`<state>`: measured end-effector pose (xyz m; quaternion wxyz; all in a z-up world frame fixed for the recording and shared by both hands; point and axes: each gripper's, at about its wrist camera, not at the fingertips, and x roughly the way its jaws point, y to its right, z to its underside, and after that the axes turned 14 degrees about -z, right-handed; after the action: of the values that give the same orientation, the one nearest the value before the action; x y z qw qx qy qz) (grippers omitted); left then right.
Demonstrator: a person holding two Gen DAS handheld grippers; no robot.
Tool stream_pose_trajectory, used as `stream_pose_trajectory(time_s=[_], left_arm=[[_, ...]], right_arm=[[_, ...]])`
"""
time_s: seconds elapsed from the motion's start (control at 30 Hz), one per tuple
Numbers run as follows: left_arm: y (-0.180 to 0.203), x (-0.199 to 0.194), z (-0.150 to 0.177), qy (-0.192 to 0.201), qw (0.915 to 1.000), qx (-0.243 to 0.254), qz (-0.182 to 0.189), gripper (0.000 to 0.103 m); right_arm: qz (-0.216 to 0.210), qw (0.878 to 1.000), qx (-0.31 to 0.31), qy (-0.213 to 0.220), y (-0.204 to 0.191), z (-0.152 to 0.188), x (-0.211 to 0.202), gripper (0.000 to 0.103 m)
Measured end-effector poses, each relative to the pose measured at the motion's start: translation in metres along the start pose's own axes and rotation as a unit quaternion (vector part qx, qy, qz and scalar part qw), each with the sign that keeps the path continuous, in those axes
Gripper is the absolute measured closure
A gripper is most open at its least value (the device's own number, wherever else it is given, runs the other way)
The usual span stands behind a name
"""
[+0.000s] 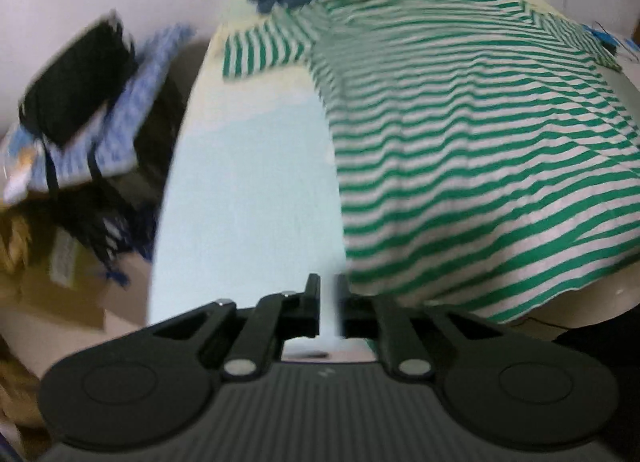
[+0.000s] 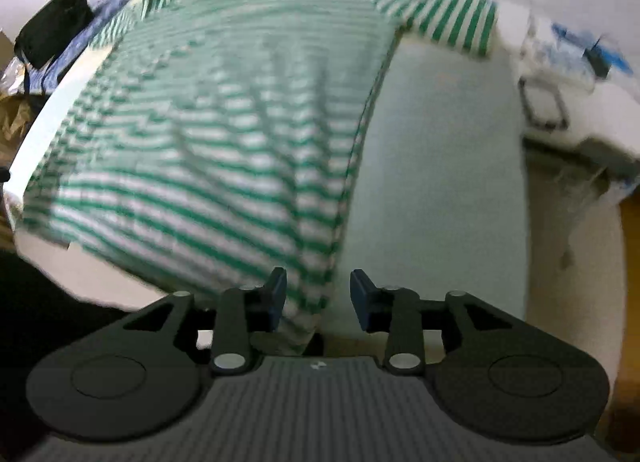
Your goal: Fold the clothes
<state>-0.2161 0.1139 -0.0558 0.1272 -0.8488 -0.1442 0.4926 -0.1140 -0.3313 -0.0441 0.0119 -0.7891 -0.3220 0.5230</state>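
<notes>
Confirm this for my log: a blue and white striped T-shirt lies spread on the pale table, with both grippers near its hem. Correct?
Not quite. The striped T-shirt is green and white, not blue and white, as both wrist views show. It does lie spread on the pale table, with the left gripper and right gripper near its hem.

A green-and-white striped shirt (image 2: 208,134) is spread flat on a pale blue table (image 2: 440,182), one short sleeve (image 2: 436,18) extended at the shirt's far right. The right gripper (image 2: 318,294) is seen with its fingers parted at the shirt's near hem corner, cloth lying between them. The picture is blurred.
</notes>
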Motion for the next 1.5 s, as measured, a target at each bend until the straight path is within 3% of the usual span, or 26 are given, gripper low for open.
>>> stream_pose_trajectory(time_s=[0.13, 0.23, 0.37, 0.43, 0.5, 0.57, 0.67, 0.7, 0.77, 0.83, 0.93, 1.03, 1.07, 1.23, 1.37, 1.5], left_arm=[[0.026, 0.004, -0.022, 0.027, 0.9989, 0.005, 0.037, 0.088], [0.062, 0.017, -0.034, 0.045, 0.9967, 0.026, 0.062, 0.081], [0.083, 0.038, -0.036, 0.038, 0.997, 0.036, 0.058, 0.081], [0.086, 0.047, -0.034, 0.032, 0.9974, 0.04, 0.051, 0.073], [0.083, 0.052, -0.029, 0.03, 0.9976, 0.042, 0.045, 0.059], [0.071, 0.056, -0.02, 0.025, 0.998, 0.043, 0.04, 0.053], [0.052, 0.061, -0.018, 0.002, 0.9984, 0.031, 0.047, 0.056], [0.051, 0.058, -0.023, 0.01, 0.9983, 0.032, 0.049, 0.065], [0.054, 0.053, -0.035, 0.035, 0.9973, 0.036, 0.053, 0.067], [0.066, 0.049, -0.052, 0.063, 0.9945, 0.049, 0.069, 0.065], [0.085, 0.056, -0.067, 0.083, 0.9906, 0.085, 0.069, 0.061], [0.088, 0.081, -0.071, 0.065, 0.9904, 0.107, 0.057, 0.061], [0.084, 0.088, -0.07, 0.063, 0.9905, 0.107, 0.059, 0.055], [0.061, 0.103, -0.099, 0.071, 0.9879, 0.13, 0.048, 0.06], [0.056, 0.108, -0.162, 0.089, 0.9853, 0.133, 0.06, 0.056], [0.074, 0.119, -0.238, 0.086, 0.984, 0.148, 0.049, 0.052]], right_arm=[[-0.028, 0.998, -0.004, 0.051, -0.013, -0.019, 0.027, 0.067], [0.001, 0.998, -0.017, 0.068, -0.025, -0.027, 0.058, 0.068], [0.018, 0.997, 0.019, 0.071, -0.011, -0.03, 0.073, 0.068], [0.032, 0.997, 0.031, 0.067, -0.004, -0.028, 0.071, 0.072], [0.046, 0.996, 0.039, 0.065, 0.003, -0.024, 0.066, 0.074], [0.059, 0.995, 0.049, 0.065, 0.009, -0.022, 0.059, 0.079], [0.072, 0.992, 0.075, 0.075, 0.004, -0.026, 0.059, 0.078], [0.066, 0.991, 0.081, 0.088, -0.001, -0.03, 0.061, 0.077], [0.04, 0.99, 0.09, 0.1, -0.008, -0.041, 0.07, 0.074], [0.024, 0.991, 0.09, 0.093, -0.017, -0.051, 0.085, 0.074], [0.044, 0.993, 0.078, 0.08, -0.025, -0.06, 0.101, 0.073], [0.069, 0.991, 0.092, 0.069, -0.014, -0.062, 0.098, 0.074], [0.077, 0.99, 0.098, 0.066, -0.01, -0.062, 0.096, 0.074], [0.069, 0.994, 0.063, 0.065, -0.005, -0.127, 0.084, 0.073], [0.06, 0.996, 0.033, 0.064, -0.002, -0.181, 0.074, 0.071], [0.044, 0.999, -0.001, 0.027, 0.006, -0.254, 0.095, 0.065]])
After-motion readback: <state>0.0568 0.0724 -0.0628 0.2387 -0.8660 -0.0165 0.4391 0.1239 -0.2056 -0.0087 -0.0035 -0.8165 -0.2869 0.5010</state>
